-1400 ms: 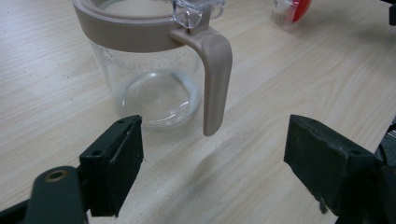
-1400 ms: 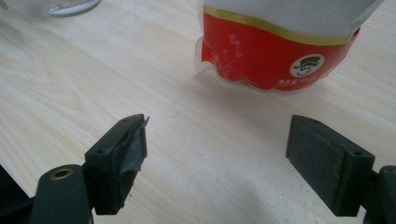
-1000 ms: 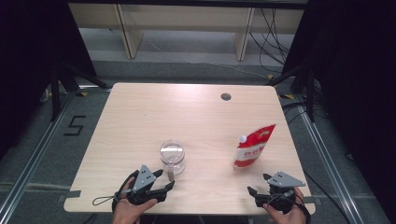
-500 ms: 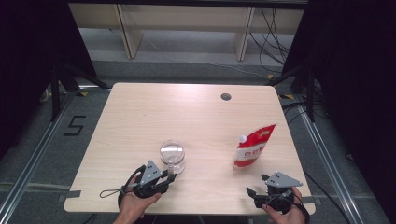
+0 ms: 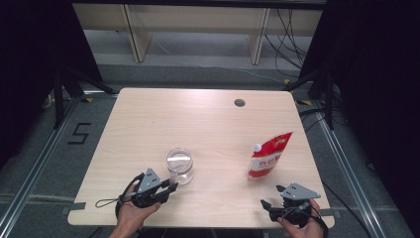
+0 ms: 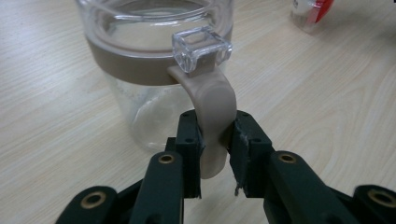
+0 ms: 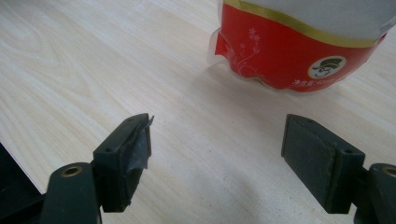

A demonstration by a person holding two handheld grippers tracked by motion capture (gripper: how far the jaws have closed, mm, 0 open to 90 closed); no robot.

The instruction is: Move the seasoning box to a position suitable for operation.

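Here the left claw [image 6: 215,140] has just closed on the beige curved handle [image 6: 212,112] of the clear glass jar [image 5: 180,165], near-left on the wooden worktop [image 5: 198,119]. The jar looks rigid, breakable and slick, so that handle is probably the safest hold. The right claw [image 7: 217,149] gapes empty near the soft red spouted pouch [image 7: 299,51].

Two handheld black tools

Each tool [image 5: 168,187] [image 5: 271,204] has black jaws with brass rivets, a grey three-cornered plate on top, and a black cable.

- Setting: a lab-style recording bay, not a home.
- Evidence: bare wooden table [image 5: 148,124] beyond the grippers, with cable hole [image 5: 239,102].
- Black curtains [image 5: 376,74] on both sides; loose cables [image 5: 287,29] and a floor marking "5" [image 5: 79,134] farther out.
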